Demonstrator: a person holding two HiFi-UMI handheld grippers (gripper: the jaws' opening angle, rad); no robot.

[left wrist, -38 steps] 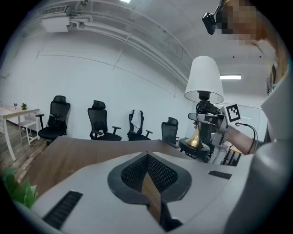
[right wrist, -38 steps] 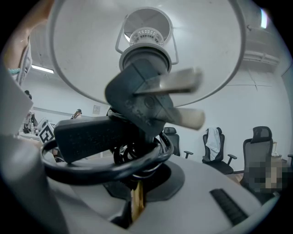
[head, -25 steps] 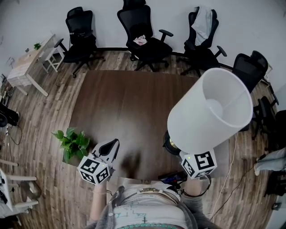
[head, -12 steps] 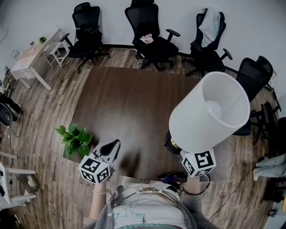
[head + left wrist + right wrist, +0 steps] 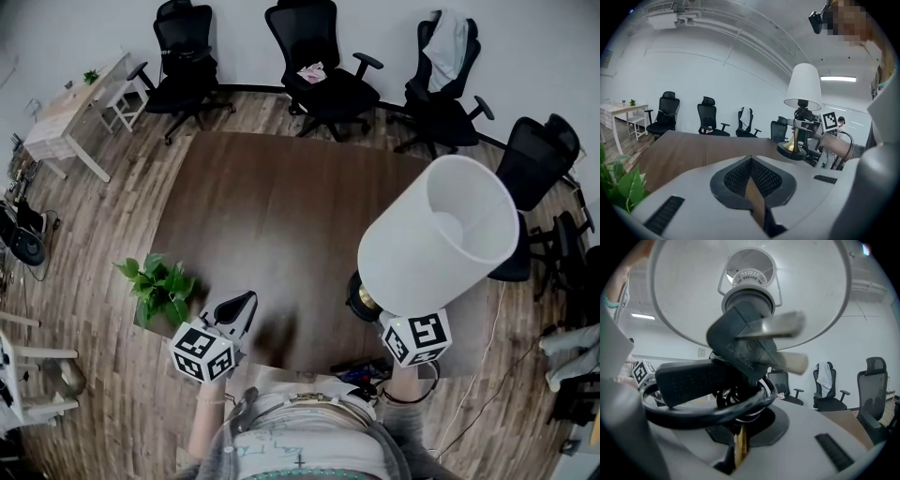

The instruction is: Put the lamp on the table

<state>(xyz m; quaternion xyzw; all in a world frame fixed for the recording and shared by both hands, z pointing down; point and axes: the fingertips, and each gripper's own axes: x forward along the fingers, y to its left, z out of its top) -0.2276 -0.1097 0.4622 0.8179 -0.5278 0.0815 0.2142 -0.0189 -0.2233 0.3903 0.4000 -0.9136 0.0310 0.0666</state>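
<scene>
A lamp (image 5: 412, 258) with a white drum shade, brass stem and round black base is seen tilted over the near right part of the dark brown rectangular wooden table (image 5: 272, 206), carried by the right gripper (image 5: 415, 337); contact of base with tabletop cannot be judged. The left gripper (image 5: 240, 304) is held over the near table edge, jaws drawn together, nothing in them. A green leafy potted plant (image 5: 157, 287) is noted at the table's near left corner, and black swivel office chairs (image 5: 323, 56) along the far side.

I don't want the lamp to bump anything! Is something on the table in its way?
Nothing visible is. The table is bare around the lamp, which the right gripper holds. The plant is over by the table's left corner, and the left gripper is well off to the side.
</scene>
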